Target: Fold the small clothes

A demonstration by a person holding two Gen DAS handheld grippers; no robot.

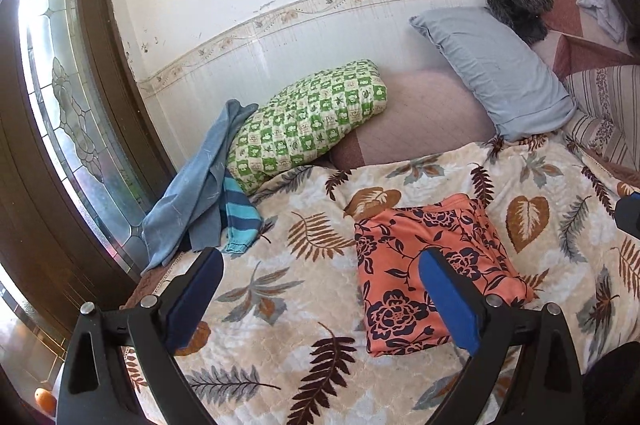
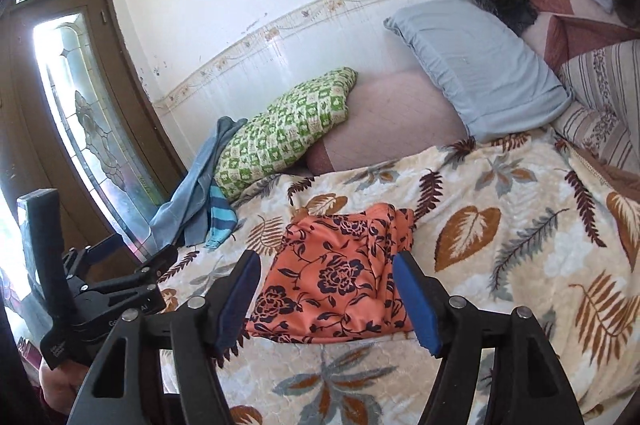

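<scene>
A bedroom with a white wall carrying a floral border strip (image 1: 320, 5), a brown door with leaded glass (image 1: 60, 85) at the left, and a bed covered by a leaf-patterned blanket (image 1: 280, 305). The folded orange floral garment (image 1: 424, 273) lies flat on the blanket near the middle of the bed, clear of both tools. At the bed's left edge, just beside the door, lie a loose blue cloth (image 1: 192, 193) and a blue striped garment (image 1: 240, 217), against a green checked pillow (image 1: 308, 121). A light blue pillow (image 1: 492, 69) leans further back, with a dark furry item (image 1: 516, 5) behind it. Left tongs (image 1: 320, 301): jaws spread wide, nothing between them. Right tongs (image 2: 326, 301): jaws likewise parted and empty, the garment visible beyond them, not touched.
</scene>
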